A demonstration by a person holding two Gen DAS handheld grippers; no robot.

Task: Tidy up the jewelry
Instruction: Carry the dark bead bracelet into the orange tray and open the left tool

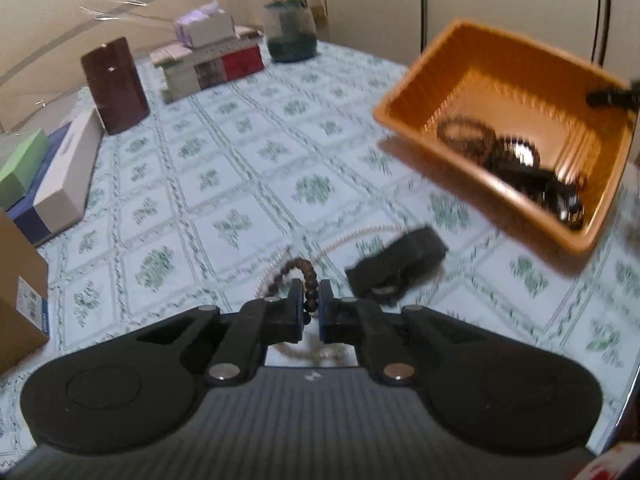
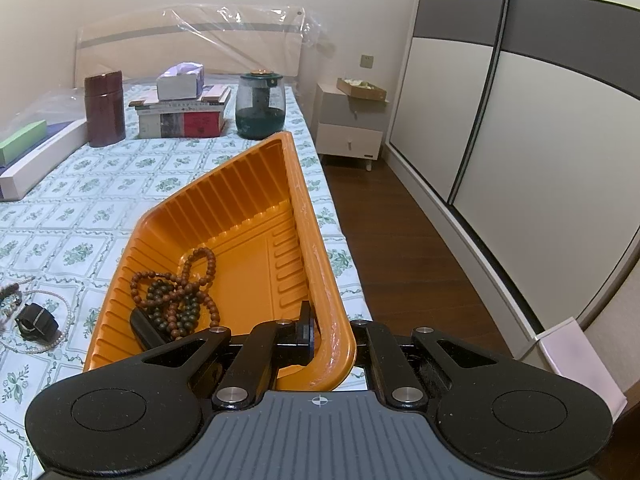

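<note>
Orange plastic tray [image 2: 248,248] is pinched at its near rim by the right gripper [image 2: 320,340], one finger inside the wall and the other outside, so the tray hangs tilted above the floral bedsheet [image 2: 80,208]. Brown and dark green bead strands [image 2: 176,292] and a dark flat piece, too hidden to name, have slid to the tray's low corner.

At the left wrist camera's 6 o'clock, the left gripper [image 1: 310,308] is closed on a brown bead bracelet [image 1: 306,280], which loops up between the pads. Just beyond it, towards 1 o'clock, a black watch [image 1: 400,268] lies on the sheet inside a loop of pearl necklace [image 1: 340,240]. The tray sits at about 2 o'clock in that view, well apart from the bracelet.

The step in hand looks like gathering: bracelet picked, not yet dropped in. Next would be carrying it over the tray's open mouth and parting the fingers there, with the tray kept level enough that nothing spills.
</note>
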